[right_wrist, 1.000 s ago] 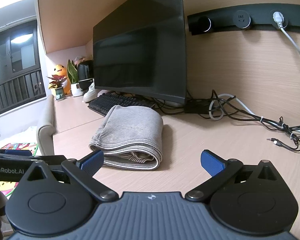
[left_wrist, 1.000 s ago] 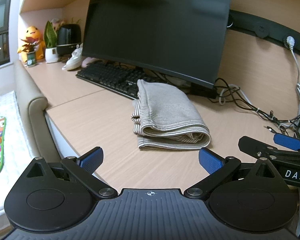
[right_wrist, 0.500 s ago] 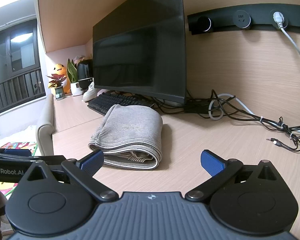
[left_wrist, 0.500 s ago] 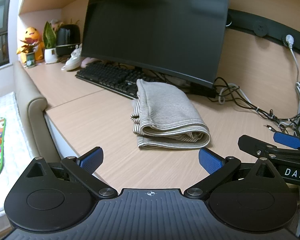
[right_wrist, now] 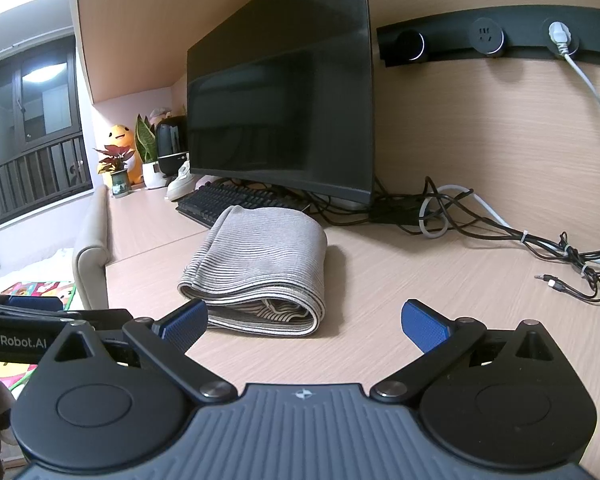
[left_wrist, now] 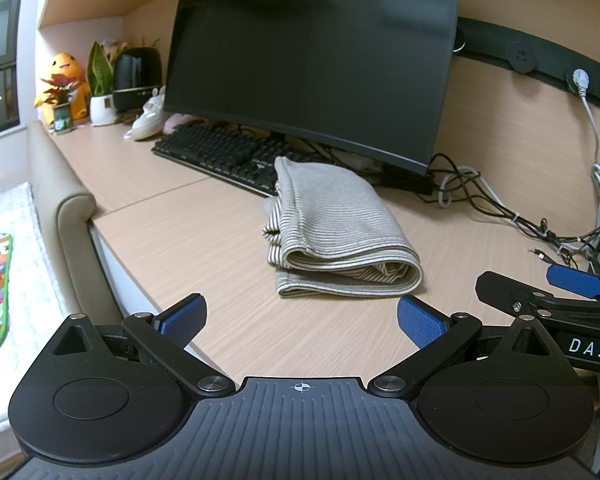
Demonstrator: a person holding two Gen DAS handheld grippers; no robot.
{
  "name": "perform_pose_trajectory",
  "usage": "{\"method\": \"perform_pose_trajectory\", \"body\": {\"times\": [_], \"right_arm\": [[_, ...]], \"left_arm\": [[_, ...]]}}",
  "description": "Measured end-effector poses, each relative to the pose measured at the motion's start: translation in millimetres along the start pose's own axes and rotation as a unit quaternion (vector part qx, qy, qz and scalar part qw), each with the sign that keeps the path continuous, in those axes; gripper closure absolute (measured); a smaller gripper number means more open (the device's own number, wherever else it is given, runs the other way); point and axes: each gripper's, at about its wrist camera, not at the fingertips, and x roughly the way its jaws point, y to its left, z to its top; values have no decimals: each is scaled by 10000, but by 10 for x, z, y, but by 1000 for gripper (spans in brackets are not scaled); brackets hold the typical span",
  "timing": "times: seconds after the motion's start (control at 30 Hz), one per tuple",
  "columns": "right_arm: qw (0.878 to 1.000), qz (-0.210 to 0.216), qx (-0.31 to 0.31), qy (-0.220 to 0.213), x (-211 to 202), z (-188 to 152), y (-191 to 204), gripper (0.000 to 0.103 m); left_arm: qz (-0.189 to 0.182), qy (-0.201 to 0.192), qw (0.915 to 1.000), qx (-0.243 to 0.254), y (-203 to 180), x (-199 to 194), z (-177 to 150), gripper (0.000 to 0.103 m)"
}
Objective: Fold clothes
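Observation:
A grey striped garment [left_wrist: 336,232] lies folded in a thick bundle on the wooden desk [left_wrist: 204,240], in front of the monitor. It also shows in the right wrist view [right_wrist: 260,264]. My left gripper [left_wrist: 302,318] is open and empty, held back from the garment's near edge. My right gripper [right_wrist: 306,320] is open and empty, just short of the bundle's open end. The right gripper shows at the right of the left wrist view [left_wrist: 560,300]. Part of the left gripper shows at the left of the right wrist view [right_wrist: 28,320].
A large black monitor [left_wrist: 312,60] and black keyboard [left_wrist: 224,156] stand behind the garment. Tangled cables [right_wrist: 500,232] lie at the back right. Plants, a yellow toy [left_wrist: 64,80] and a white shoe sit at the far left. A padded chair back [left_wrist: 68,208] borders the desk's left edge.
Almost nothing differs. Both grippers stay open and the garment has not moved; the views shift only very slightly.

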Motion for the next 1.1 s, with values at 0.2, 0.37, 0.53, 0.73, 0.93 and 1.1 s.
{"method": "perform_pose_trajectory", "body": {"times": [0.2, 0.37, 0.53, 0.73, 0.93, 1.1], "right_arm": [[10000, -1, -3, 15, 3, -2, -2, 0], [10000, 3, 1, 22, 6, -4, -9, 0], [10000, 10, 7, 33, 6, -11, -13, 0], [10000, 16, 20, 53, 20, -6, -30, 0], [10000, 2, 34, 52, 27, -3, -36, 0], [10000, -12, 34, 52, 31, -2, -41, 0]], "left_arm": [[-5, -2, 10000, -2, 3, 4, -1, 0], [-5, 5, 10000, -6, -1, 4, -5, 0], [-15, 17, 10000, 4, 1, 17, 5, 0], [-7, 24, 10000, 3, 0, 13, 0, 0], [-1, 47, 10000, 0, -13, 23, 5, 0], [-12, 74, 10000, 16, -14, 39, 21, 0]]}}
